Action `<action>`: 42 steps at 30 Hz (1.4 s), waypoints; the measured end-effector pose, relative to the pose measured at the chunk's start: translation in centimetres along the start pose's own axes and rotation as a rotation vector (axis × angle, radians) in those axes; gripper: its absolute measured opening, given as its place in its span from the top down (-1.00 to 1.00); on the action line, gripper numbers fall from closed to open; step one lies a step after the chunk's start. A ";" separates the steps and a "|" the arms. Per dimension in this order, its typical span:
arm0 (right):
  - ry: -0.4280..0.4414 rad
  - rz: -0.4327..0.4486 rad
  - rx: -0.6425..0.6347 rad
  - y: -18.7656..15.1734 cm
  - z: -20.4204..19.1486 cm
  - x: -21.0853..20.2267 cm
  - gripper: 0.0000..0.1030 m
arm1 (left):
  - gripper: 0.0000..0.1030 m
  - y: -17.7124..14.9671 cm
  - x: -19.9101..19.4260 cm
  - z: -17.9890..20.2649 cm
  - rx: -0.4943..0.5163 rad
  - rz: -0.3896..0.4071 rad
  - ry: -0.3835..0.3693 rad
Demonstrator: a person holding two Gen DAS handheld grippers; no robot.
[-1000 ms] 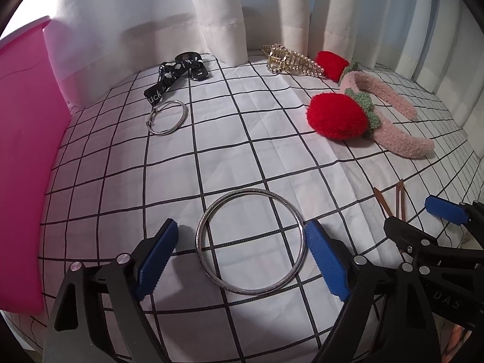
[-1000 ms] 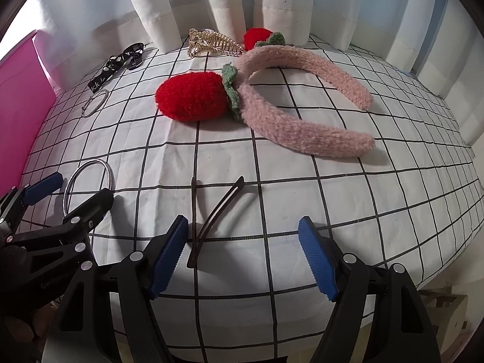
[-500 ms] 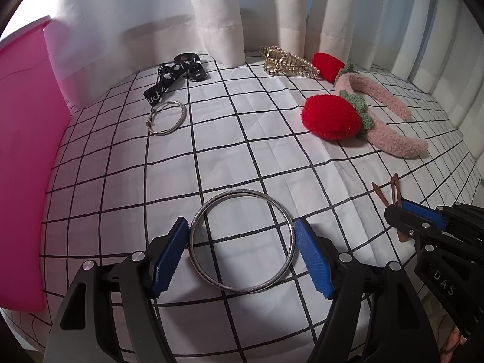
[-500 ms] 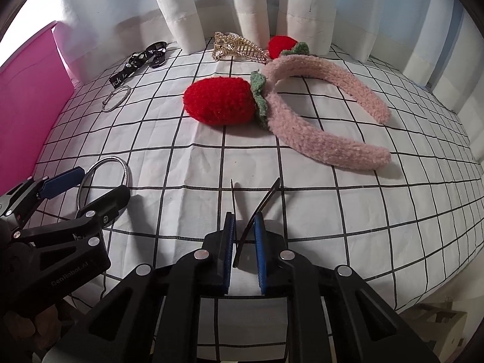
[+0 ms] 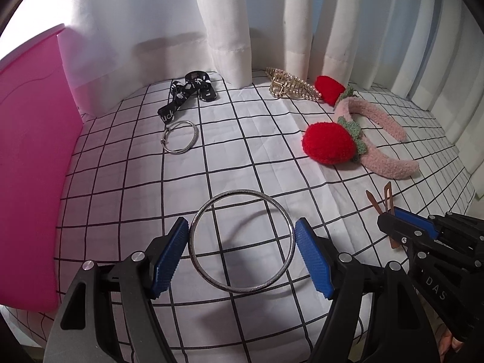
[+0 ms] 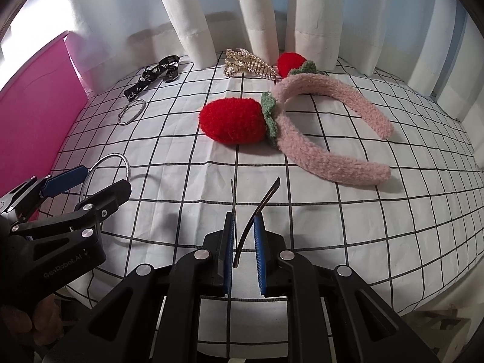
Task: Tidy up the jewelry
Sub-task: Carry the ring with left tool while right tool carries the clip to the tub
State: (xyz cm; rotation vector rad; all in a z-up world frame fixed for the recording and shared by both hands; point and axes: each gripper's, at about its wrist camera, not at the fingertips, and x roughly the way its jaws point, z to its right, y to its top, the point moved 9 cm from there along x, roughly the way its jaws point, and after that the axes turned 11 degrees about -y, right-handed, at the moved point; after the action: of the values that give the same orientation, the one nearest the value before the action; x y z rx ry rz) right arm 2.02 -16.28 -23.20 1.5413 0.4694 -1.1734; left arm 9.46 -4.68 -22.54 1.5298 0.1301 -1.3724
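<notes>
A large silver bangle (image 5: 242, 192) sits between the blue pads of my left gripper (image 5: 242, 225). Both pads press its sides, and it hangs just above the checked cloth, over its own shadow. The right wrist view shows the same bangle (image 6: 113, 155) in the left gripper (image 6: 93, 181) at the left edge. My right gripper (image 6: 244, 217) is shut on a thin brown hair clip (image 6: 266, 199). The clip's two prongs spread forward in a V beyond the pads. In the left wrist view the right gripper (image 5: 405, 227) holds the hair clip (image 5: 388, 195) at the right.
A pink box (image 5: 30, 166) stands along the left. On the cloth lie a small silver bracelet (image 5: 180, 137), a black printed strap (image 5: 187, 90), a gold claw clip (image 5: 290, 86) and a pink fuzzy headband with red strawberries (image 5: 329, 145). White curtains hang behind. The table edge drops off at right.
The right gripper closed from wide open onto the hair clip. The left jaws narrowed onto the bangle, which now hangs slightly off the cloth.
</notes>
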 end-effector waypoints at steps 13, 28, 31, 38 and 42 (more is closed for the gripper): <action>0.053 0.097 -0.048 5.0 -0.3 -4.6 0.75 | -0.37 3.3 -5.7 -0.5 -0.078 0.100 0.027; 0.200 0.279 -0.202 11.8 -4.9 -11.7 0.74 | -0.37 7.9 -16.0 -2.6 -0.209 0.294 0.125; 0.247 0.321 -0.230 13.5 -6.7 -13.4 0.75 | -0.37 8.5 -18.2 -3.7 -0.241 0.332 0.160; 0.369 0.399 -0.300 16.7 -12.8 -17.0 0.74 | -0.37 8.7 -22.9 -7.7 -0.312 0.404 0.274; 0.443 0.415 -0.359 17.1 -17.2 -18.9 0.75 | -0.37 8.1 -25.3 -10.6 -0.352 0.429 0.344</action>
State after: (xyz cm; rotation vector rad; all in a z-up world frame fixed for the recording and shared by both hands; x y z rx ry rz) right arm 14.75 -1.18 0.30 1.4838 0.5793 -0.3991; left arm 13.29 12.32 0.13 1.3809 0.2284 -0.7000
